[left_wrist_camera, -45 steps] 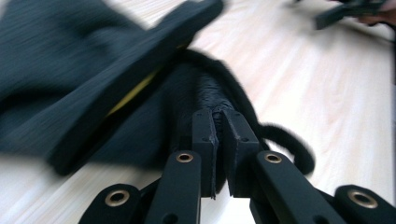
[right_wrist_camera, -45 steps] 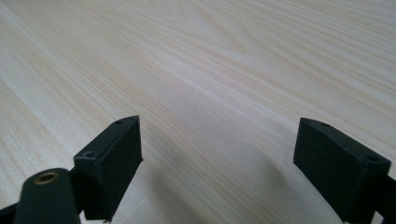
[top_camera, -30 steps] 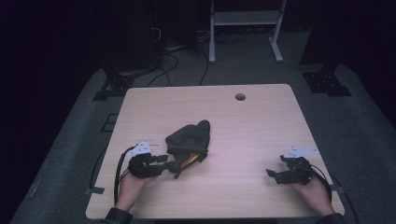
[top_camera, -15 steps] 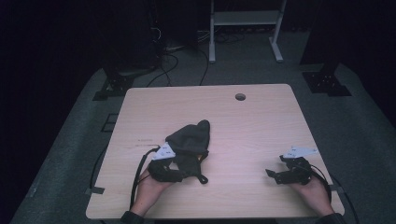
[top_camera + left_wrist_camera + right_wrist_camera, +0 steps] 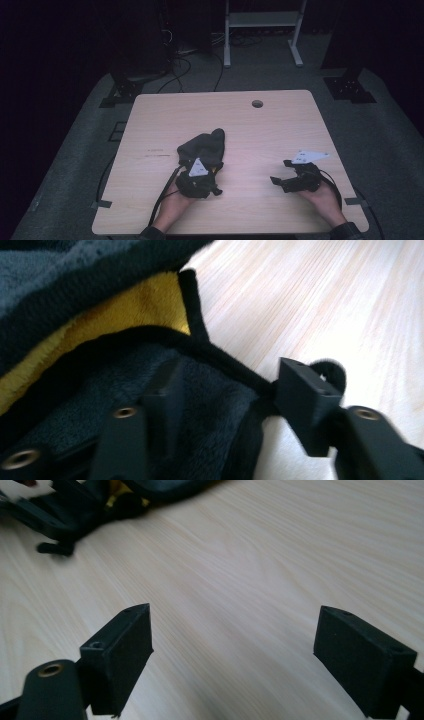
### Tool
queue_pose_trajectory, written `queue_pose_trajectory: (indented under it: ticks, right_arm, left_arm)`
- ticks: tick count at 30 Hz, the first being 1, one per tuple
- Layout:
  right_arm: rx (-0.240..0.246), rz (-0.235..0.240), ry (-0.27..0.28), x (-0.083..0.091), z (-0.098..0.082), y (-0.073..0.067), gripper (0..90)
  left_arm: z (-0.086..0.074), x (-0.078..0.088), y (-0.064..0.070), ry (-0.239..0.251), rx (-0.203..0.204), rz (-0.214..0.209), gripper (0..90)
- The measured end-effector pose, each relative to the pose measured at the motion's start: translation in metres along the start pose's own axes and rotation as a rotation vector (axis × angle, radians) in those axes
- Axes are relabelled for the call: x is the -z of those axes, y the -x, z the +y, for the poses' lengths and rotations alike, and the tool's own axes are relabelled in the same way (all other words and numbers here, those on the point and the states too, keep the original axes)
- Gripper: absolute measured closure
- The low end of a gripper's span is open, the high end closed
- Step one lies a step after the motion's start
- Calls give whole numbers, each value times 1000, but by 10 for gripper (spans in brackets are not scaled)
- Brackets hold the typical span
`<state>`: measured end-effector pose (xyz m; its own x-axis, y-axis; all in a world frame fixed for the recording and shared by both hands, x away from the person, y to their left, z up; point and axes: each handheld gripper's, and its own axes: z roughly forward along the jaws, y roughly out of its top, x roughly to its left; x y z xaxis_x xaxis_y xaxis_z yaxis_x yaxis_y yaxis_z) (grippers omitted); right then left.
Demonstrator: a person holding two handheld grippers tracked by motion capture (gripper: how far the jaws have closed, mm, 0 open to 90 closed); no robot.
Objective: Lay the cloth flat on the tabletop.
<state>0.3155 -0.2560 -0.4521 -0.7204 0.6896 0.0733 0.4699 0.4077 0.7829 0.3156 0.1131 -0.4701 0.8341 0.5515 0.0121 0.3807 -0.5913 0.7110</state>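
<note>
A crumpled dark grey fleece cloth point(image 5: 202, 148) lies on a pale wood-grain worktop point(image 5: 260, 130), left of centre and nearer the front edge than the back. In the left gripper view its plush nap, a yellow underside point(image 5: 125, 315) and a black bound hem point(image 5: 210, 347) show at close range, the upper part of the cloth cut off by the frame. The left gripper point(image 5: 207, 187), black with a grey three-cornered plate on top, sits at the cloth's near edge; its jaws, which have just been closing, stand partly apart with a fold of fleece and the hem between them. One jaw is sunk in the pile and hard to make out against the dark fabric, so whether the pads press on the cloth cannot be told. Compared with a second ago, this gripper has shifted from the cloth's left side toward its front edge. The right gripper point(image 5: 280, 180) hangs low over bare wood near the front right corner, well apart from the cloth, its square black pads spread wide with nothing between them. A round cable hole point(image 5: 257, 103) marks the worktop near the back edge.
</note>
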Motion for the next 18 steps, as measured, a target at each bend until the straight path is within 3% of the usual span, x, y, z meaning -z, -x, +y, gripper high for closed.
queue_pose_trajectory:
  ticks: [1, 3, 4, 5, 6, 8, 9, 12, 18]
  right_arm:
    - [6, 11, 2, -2, 4, -3, 147]
    - [29, 37, 9, -8, 13, -9, 148]
    - [46, 59, 16, -12, 20, -15, 152]
    - [54, 70, 23, -14, 24, -18, 153]
    - [54, 70, 23, -14, 24, -18, 153]
    - [78, 115, 39, -22, 37, -27, 184]
    - [78, 115, 39, -22, 37, -27, 184]
    - [102, 179, 72, -33, 53, -40, 215]
    - [132, 232, 100, -47, 72, -54, 253]
  left_arm:
    - [0, 1, 0, 1, 1, 4, 511]
    - [0, 3, -1, -6, -11, 19, 646]
    - [-2, 5, -5, -5, 4, 2, 732]
    - [-2, 5, -5, -5, 4, 2, 759]
    - [-2, 6, -6, -2, 18, -3, 759]
    - [-4, 10, -11, 4, 46, -26, 797]
    - [-4, 10, -11, 4, 46, -26, 803]
    - [-6, 15, -14, 13, 56, -37, 808]
    - [-9, 27, -17, 42, 82, -48, 810]
